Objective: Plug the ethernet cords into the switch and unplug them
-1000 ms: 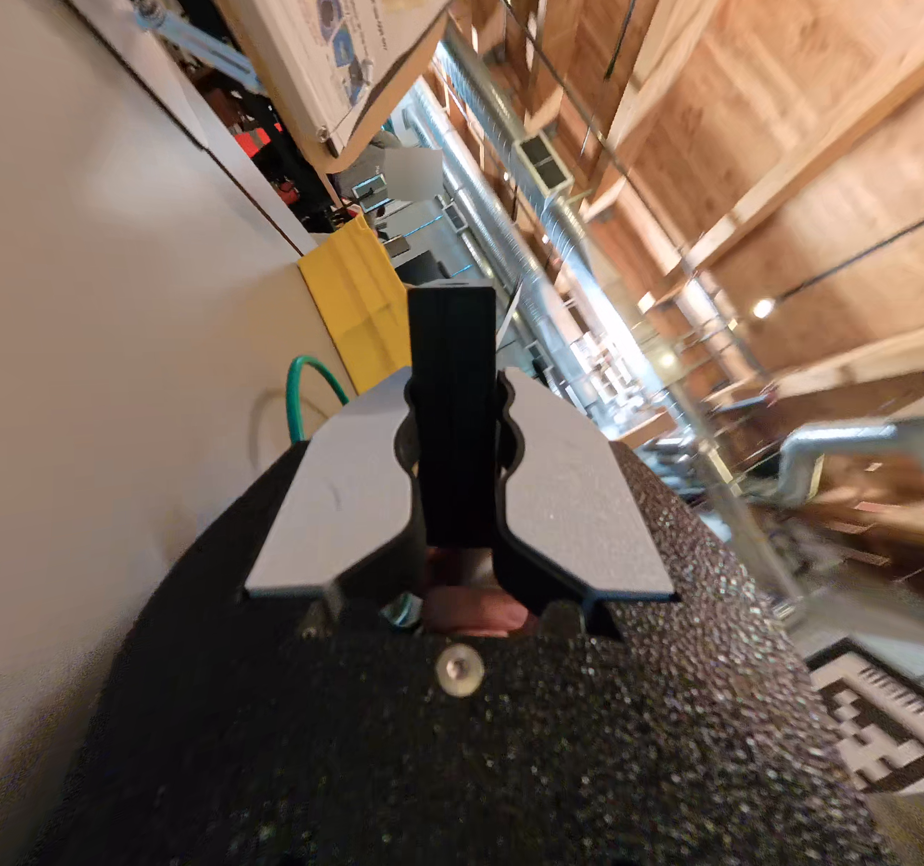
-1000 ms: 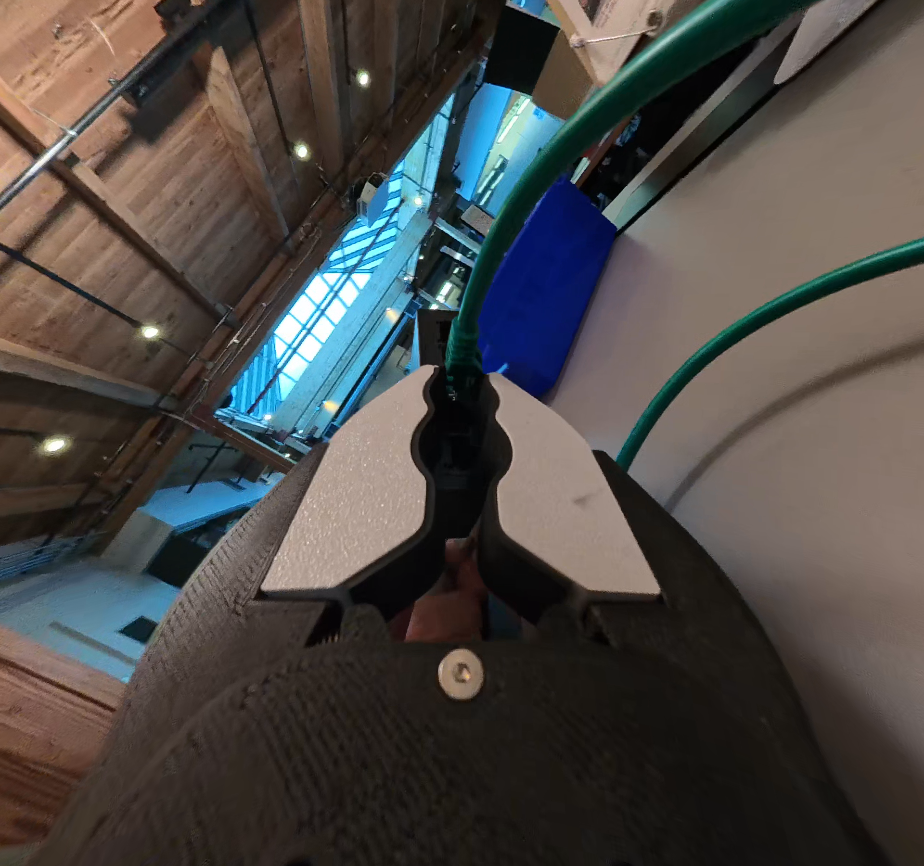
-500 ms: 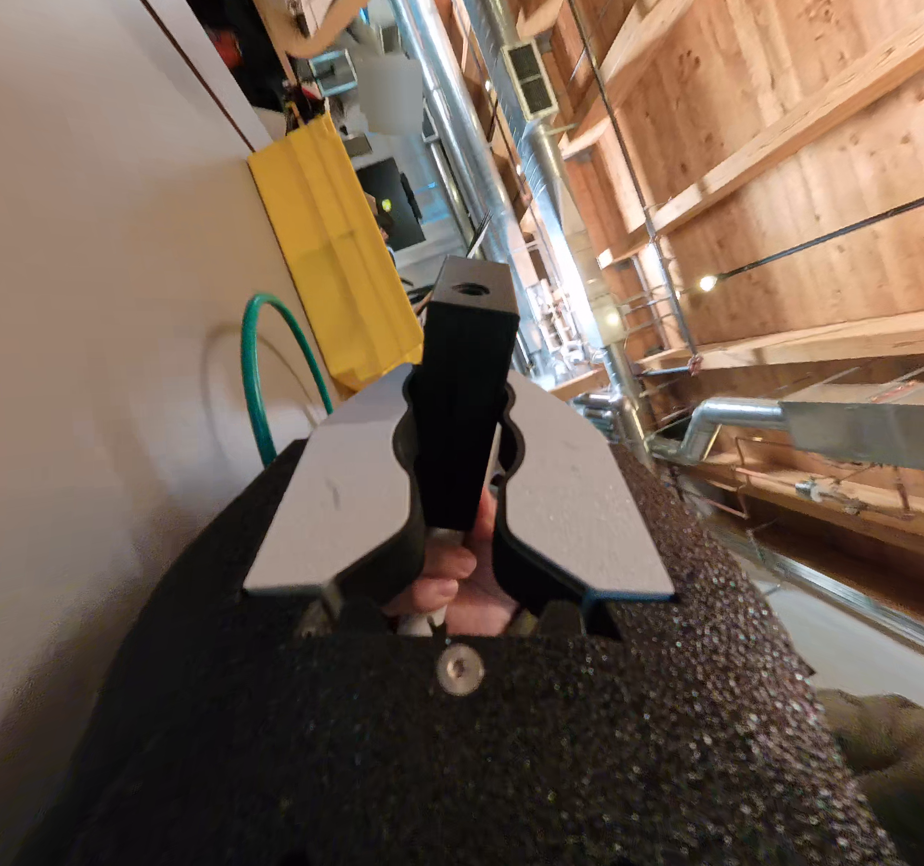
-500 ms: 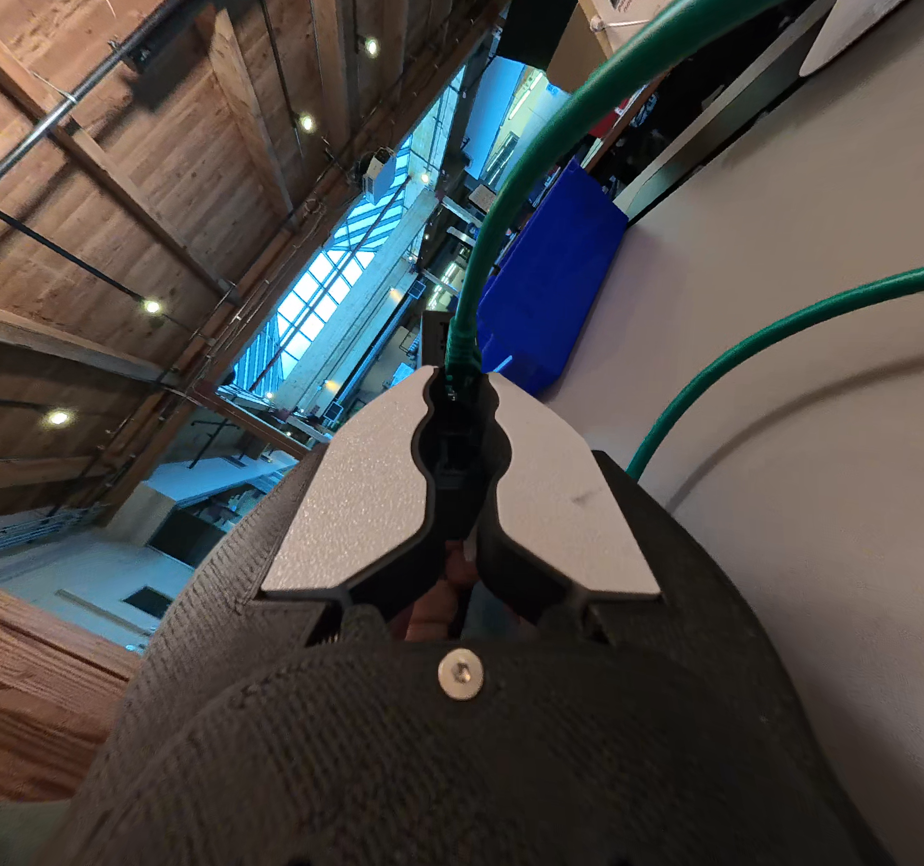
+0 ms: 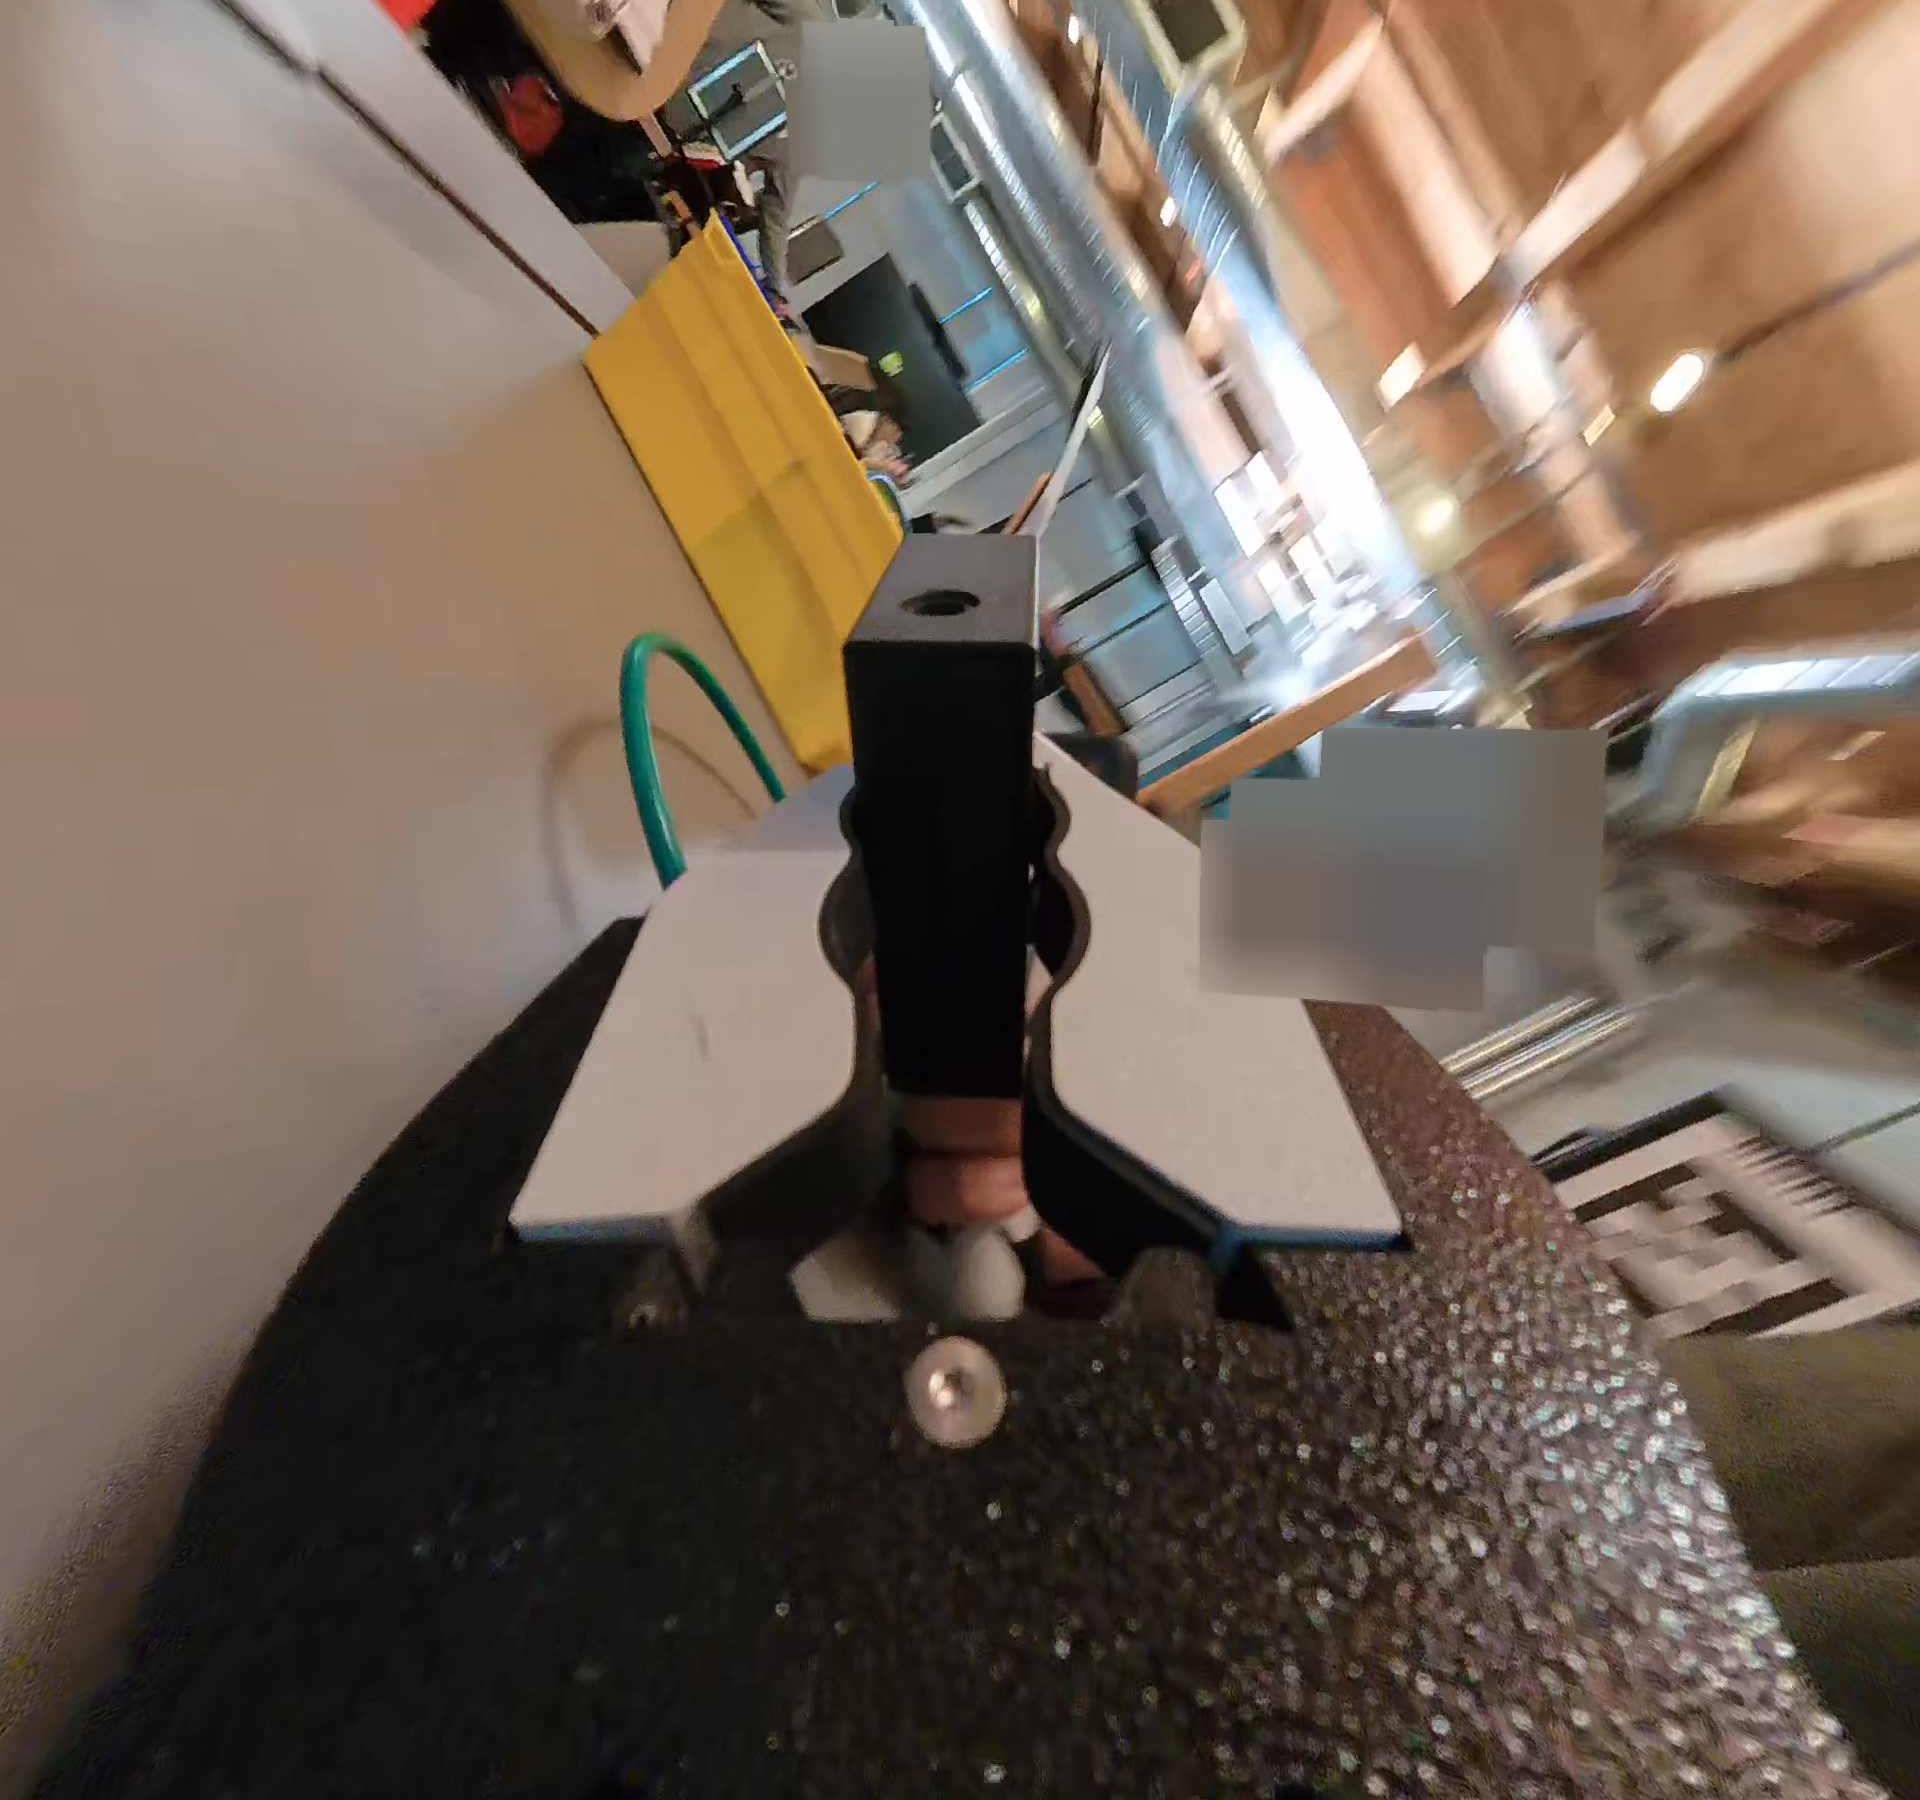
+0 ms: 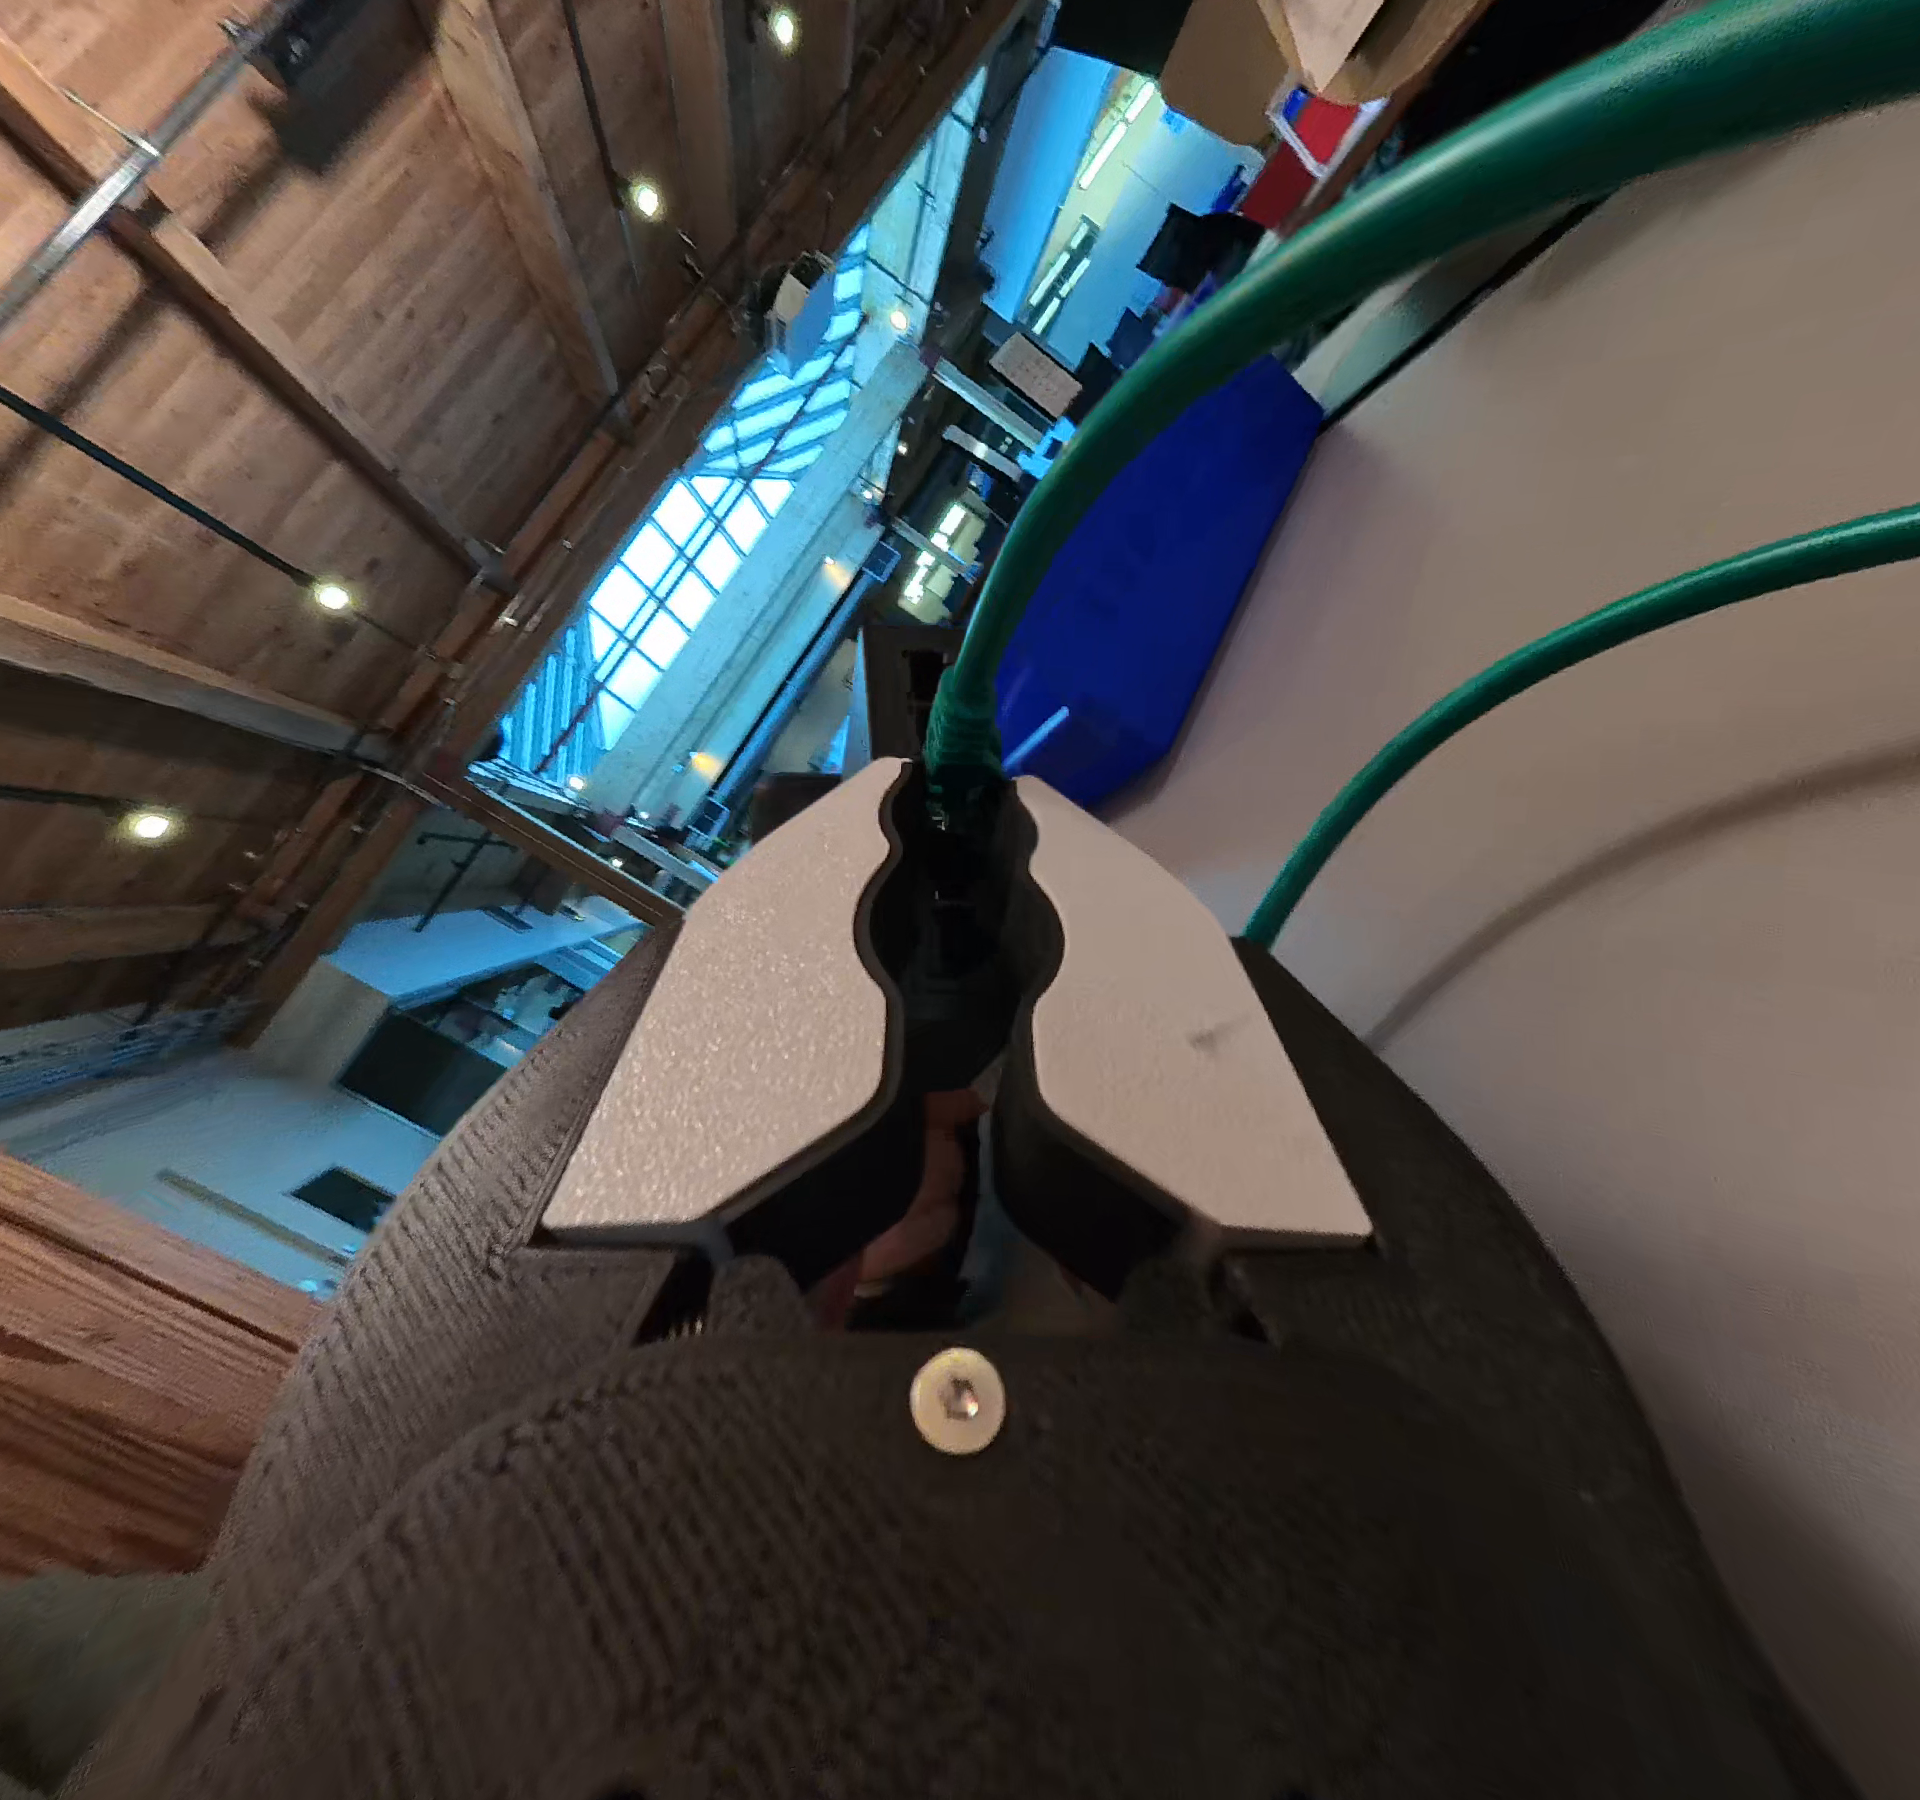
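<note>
My left gripper is shut on the black switch, a narrow box held upright with its end face sticking out past the fingertips. My right gripper is shut on the plug end of a thick green ethernet cord that arcs up and to the right. The plug itself is hidden between the fingers. In the right wrist view the switch sits just beyond the fingertips. I cannot tell whether the plug is seated in it. A green cord loop lies on the white table.
A yellow bin stands on the table behind the left gripper. A blue bin stands close behind the right gripper, and a second green cord curves over the table. Both views point up at a wooden ceiling.
The left gripper has swung and tilted with the switch, so the yellow bin and the cord loop shifted in its view. The right gripper keeps its hold on the cord and has tilted slightly.
</note>
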`<state>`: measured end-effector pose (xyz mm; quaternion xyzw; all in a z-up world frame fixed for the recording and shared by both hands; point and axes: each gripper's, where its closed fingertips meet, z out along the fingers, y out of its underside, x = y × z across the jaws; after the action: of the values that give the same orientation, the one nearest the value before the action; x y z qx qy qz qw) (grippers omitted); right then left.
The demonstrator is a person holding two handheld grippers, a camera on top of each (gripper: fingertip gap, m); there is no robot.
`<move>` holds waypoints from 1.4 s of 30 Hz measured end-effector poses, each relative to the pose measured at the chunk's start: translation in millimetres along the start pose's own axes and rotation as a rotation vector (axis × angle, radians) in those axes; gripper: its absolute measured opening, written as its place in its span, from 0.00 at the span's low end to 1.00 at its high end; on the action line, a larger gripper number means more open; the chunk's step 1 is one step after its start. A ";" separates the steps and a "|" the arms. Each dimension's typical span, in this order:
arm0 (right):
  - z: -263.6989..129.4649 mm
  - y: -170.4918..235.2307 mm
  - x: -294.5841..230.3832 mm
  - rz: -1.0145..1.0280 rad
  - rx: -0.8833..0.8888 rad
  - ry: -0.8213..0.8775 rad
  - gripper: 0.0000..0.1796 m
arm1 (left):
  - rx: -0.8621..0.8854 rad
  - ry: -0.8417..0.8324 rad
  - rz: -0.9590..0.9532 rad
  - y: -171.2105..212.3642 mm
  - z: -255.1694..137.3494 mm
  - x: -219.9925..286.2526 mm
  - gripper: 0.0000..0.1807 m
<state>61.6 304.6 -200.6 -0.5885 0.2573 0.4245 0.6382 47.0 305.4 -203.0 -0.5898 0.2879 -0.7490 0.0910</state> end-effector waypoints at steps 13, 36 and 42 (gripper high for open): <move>8.0 -8.0 -16.2 -0.078 -0.005 -0.011 0.08 | 0.079 0.143 -0.120 -9.9 -2.2 13.4 0.15; 4.6 -9.8 -9.2 0.050 0.090 -0.044 0.08 | 0.113 0.115 -0.074 -9.0 0.7 9.8 0.15; 6.8 -12.2 -9.7 0.080 0.140 -0.051 0.08 | 0.153 0.116 -0.084 -10.5 1.2 10.2 0.15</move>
<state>65.8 309.5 -184.9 -0.5205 0.2932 0.4454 0.6669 47.4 308.8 -188.7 -0.5481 0.2096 -0.8050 0.0875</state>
